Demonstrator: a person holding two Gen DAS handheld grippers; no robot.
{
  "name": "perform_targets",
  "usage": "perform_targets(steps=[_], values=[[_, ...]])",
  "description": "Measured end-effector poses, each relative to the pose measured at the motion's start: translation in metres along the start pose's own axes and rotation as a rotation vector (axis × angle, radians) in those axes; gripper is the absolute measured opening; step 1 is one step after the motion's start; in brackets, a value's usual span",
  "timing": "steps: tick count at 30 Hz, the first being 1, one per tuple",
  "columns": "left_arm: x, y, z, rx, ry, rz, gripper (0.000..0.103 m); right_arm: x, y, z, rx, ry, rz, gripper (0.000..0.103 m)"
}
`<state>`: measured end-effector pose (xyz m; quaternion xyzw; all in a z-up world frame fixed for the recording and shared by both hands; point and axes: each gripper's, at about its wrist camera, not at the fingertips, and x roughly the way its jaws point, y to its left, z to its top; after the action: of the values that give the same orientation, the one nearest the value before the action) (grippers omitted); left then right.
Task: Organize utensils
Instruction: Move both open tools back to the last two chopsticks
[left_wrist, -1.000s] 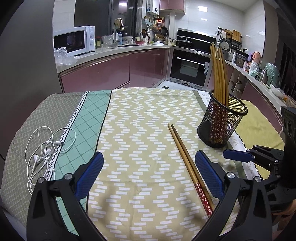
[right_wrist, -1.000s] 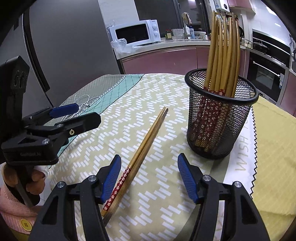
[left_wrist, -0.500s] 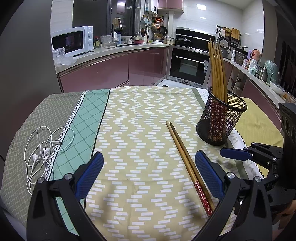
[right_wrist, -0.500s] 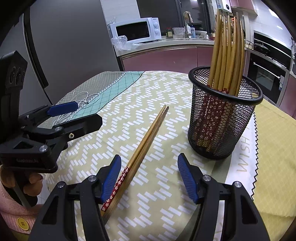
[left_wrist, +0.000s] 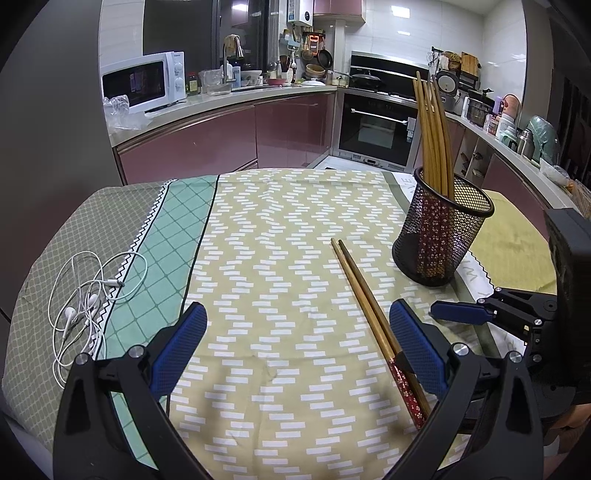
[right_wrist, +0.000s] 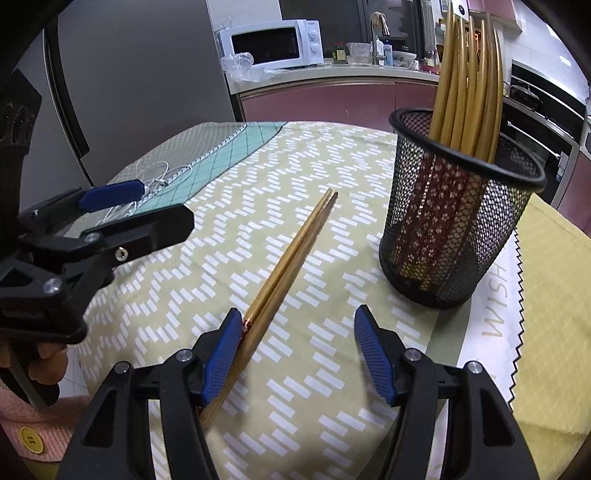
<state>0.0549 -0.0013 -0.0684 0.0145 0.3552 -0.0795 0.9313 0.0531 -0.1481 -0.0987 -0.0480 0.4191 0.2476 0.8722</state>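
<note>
We find a pair of chopsticks (left_wrist: 364, 299) lying side by side on the patterned tablecloth (left_wrist: 280, 236), their plain tips pointing away from us and their red floral ends nearest the grippers. To their right stands a black mesh holder (right_wrist: 458, 221), upright, with a bundle of matching chopsticks (right_wrist: 469, 74) standing in it, red ends down. The holder is near the loose pair but apart from it. We note the left gripper (left_wrist: 295, 347) with its blue pads spread wide and nothing between them; the loose pair passes just beside its right-hand pad. The right gripper (right_wrist: 295, 354) likewise has its jaws apart and grips nothing; the red end of the pair runs under or against its left-hand pad (right_wrist: 221, 354), and we cannot tell whether they touch. White earphones (left_wrist: 88, 299) lie tangled on the cloth's far left, well apart from the utensils.
</note>
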Motion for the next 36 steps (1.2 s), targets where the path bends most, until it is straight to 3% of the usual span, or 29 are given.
perform_targets(steps=[15,25,36], values=[[0.017,0.004,-0.004,0.015,0.050,-0.009,0.097,-0.003,-0.011,-0.002,0.018,0.016,-0.021,0.059],[0.040,-0.017,-0.006,0.115,0.119,-0.051,0.097,-0.011,-0.028,-0.007,0.050,0.029,-0.008,0.050],[0.069,-0.033,-0.007,0.149,0.196,-0.084,0.077,-0.015,-0.035,-0.009,0.054,0.034,0.002,0.049]])
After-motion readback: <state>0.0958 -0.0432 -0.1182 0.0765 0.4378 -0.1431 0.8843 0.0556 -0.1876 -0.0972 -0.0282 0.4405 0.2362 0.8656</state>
